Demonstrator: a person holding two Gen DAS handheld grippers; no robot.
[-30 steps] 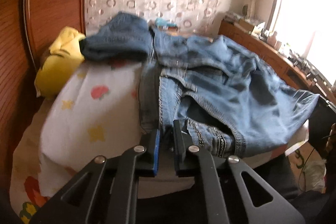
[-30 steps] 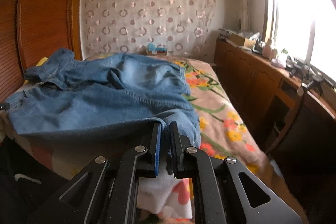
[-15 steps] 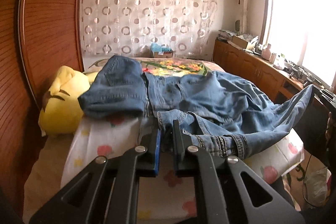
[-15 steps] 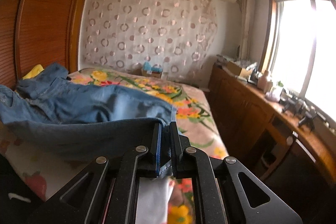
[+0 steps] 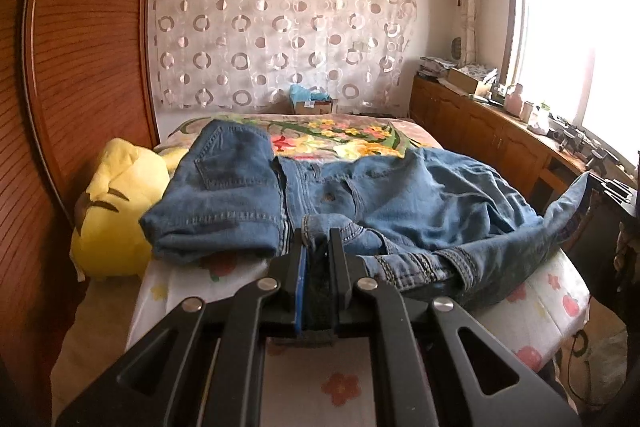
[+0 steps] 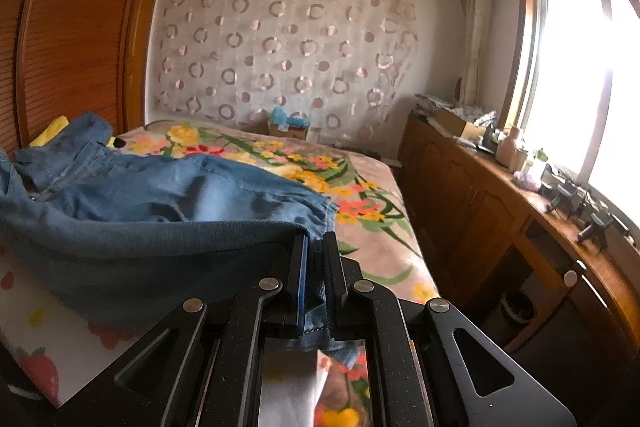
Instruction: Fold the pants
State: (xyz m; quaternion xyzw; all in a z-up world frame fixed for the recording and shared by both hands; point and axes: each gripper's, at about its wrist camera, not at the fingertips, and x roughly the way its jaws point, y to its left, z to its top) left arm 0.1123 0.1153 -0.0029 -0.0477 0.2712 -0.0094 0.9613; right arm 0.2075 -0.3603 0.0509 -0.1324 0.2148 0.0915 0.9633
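Note:
Blue denim pants [image 5: 400, 203] lie crumpled across the near end of the bed. My left gripper [image 5: 318, 247] is shut on the pants' waistband edge near the embroidered pocket, held above the white sheet. In the right wrist view my right gripper [image 6: 316, 247] is shut on a leg hem of the pants [image 6: 160, 211], lifted so the fabric stretches in a taut fold to the left. One leg end [image 5: 576, 195] rises to the right in the left wrist view, where the right gripper holds it. A folded-over part [image 5: 224, 195] lies at the left.
A yellow plush toy [image 5: 116, 211] lies left of the pants against the wooden wardrobe [image 5: 80, 67]. The bed has a floral blanket [image 6: 360, 203] and a white printed sheet [image 5: 340, 379]. A wooden cabinet [image 6: 500, 211] with clutter runs along the right under the window.
Both grippers have risen and pulled back with the denim held. The pants have been drawn flatter, and the right-hand leg hem is lifted higher off the bed.

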